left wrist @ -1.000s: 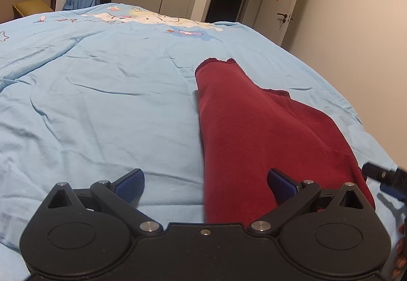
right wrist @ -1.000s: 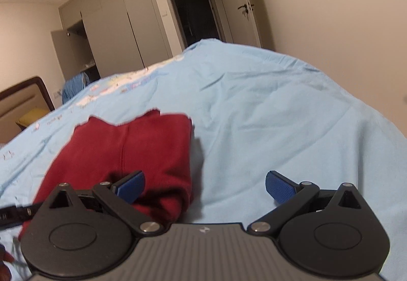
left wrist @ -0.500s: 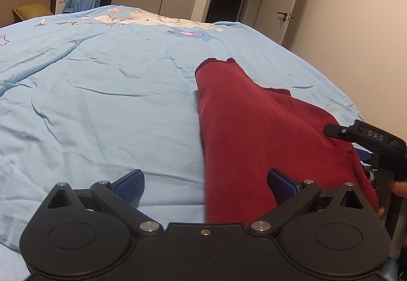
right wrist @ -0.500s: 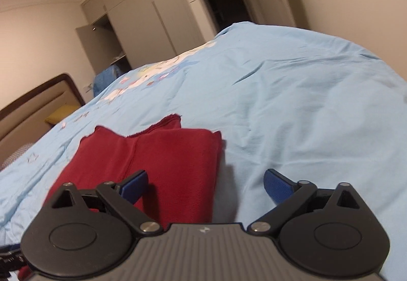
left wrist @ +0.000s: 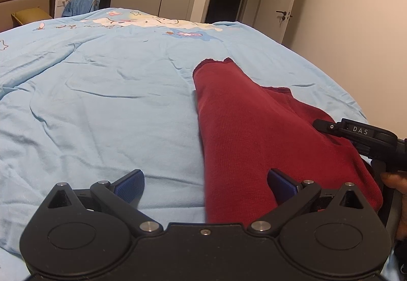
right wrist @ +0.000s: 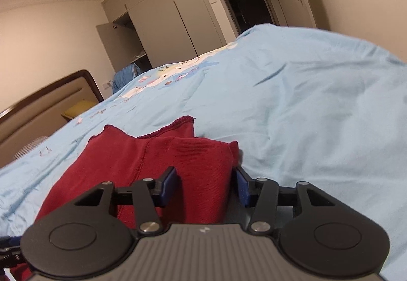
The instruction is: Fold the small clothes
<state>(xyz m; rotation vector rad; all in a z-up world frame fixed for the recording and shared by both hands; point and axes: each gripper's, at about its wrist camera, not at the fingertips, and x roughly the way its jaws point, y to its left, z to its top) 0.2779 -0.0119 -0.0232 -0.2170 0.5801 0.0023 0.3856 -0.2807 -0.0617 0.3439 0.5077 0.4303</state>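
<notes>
Two tongs work on one dark red garment (left wrist: 249, 133), which lies partly folded on the light blue bed (left wrist: 101, 103). The left tongs (left wrist: 204, 185) stand wide, with its near edge between the fingers but not gripped. The right tongs (right wrist: 206, 185) are half-narrowed around a thick folded edge — perhaps not yet pinching. If they catch only the top layer, the fold may slide open when lifted.
</notes>
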